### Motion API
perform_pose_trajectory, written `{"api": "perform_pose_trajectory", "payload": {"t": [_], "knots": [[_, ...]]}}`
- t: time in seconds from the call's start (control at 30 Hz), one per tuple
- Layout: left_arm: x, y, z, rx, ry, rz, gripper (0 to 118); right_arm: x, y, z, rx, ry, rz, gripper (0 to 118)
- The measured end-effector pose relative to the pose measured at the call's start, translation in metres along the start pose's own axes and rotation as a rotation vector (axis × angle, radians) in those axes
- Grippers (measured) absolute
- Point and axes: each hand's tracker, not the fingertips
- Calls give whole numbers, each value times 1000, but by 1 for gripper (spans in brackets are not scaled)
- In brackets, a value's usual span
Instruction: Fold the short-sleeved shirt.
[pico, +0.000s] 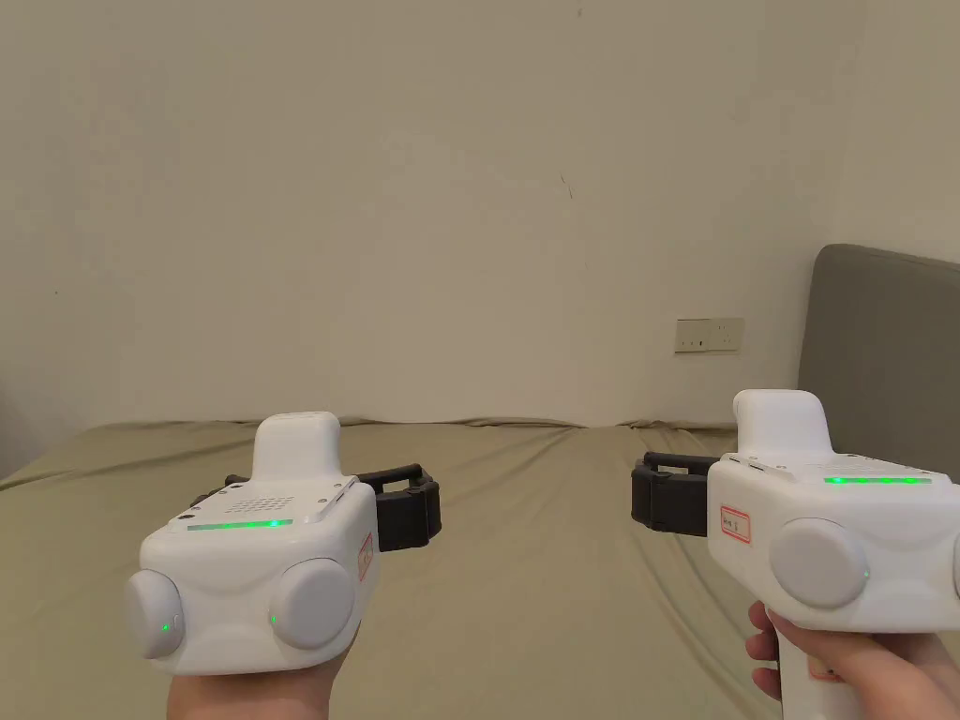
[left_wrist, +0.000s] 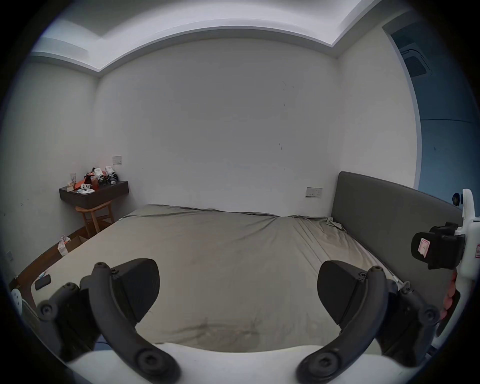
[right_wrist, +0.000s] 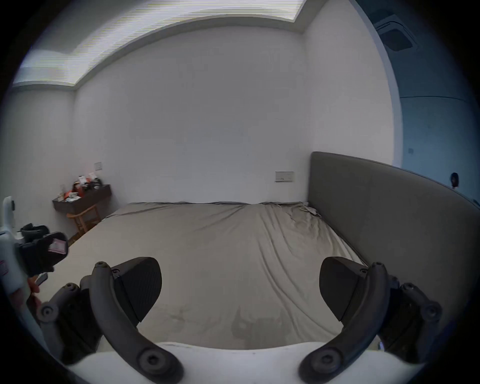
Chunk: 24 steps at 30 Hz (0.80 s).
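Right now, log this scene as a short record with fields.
left gripper: open, held above the bed, holding nothing
right gripper: open, held above the bed, holding nothing
bed: olive sheet, lightly wrinkled
headboard: grey, at the right
shelf: dark, on the far-left wall, cluttered
stool: wooden, under the shelf

The bed (pico: 525, 562) reaches back to the wall (pico: 422, 206), which stands behind its far edge. The headboard (pico: 886, 356) rises along the bed's right side, and a wall socket plate (pico: 710, 335) sits on the wall just left of the headboard, above the bed's far right corner. Off the bed's far left corner a shelf (left_wrist: 94, 193) juts from the wall with small clutter on it, and a stool (left_wrist: 96, 215) stands under it. The left gripper (pico: 412, 506) and the right gripper (pico: 661, 495) hang above the bed's near part, well apart, the right one nearer the headboard.
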Motion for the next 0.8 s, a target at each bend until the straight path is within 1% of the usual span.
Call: {"api": "perform_pose_trajectory", "payload": {"t": [0.07, 0.13, 0.23, 0.33, 0.43, 0.53, 0.6, 0.7, 0.8], "knots": [[0, -1, 0, -5, -2, 2, 118, 1, -1, 6, 28, 46, -4, 118], [0, -2, 0, -10, -6, 7, 118, -1, -2, 7, 29, 38, 4, 118], [3, -3, -1, -25, -14, 7, 118, -8, -2, 8, 41, -3, 51, 118], [6, -4, 0, -20, -22, 2, 118, -10, -3, 10, 48, 14, 56, 118], [6, -3, 0, -23, -23, -9, 118, -8, -2, 12, 41, 59, 21, 118], [5, -2, -1, -26, -31, -5, 118, -8, -1, 13, 51, 57, 12, 118], [4, -1, -2, -38, -58, 21, 118, -8, 1, 13, 50, 50, -15, 118], [3, -1, -1, -33, -60, 33, 118, -3, 3, 12, 31, 72, -55, 118], [4, 0, -1, -28, -49, 20, 118, -2, 3, 12, 30, 74, -65, 118]]}}
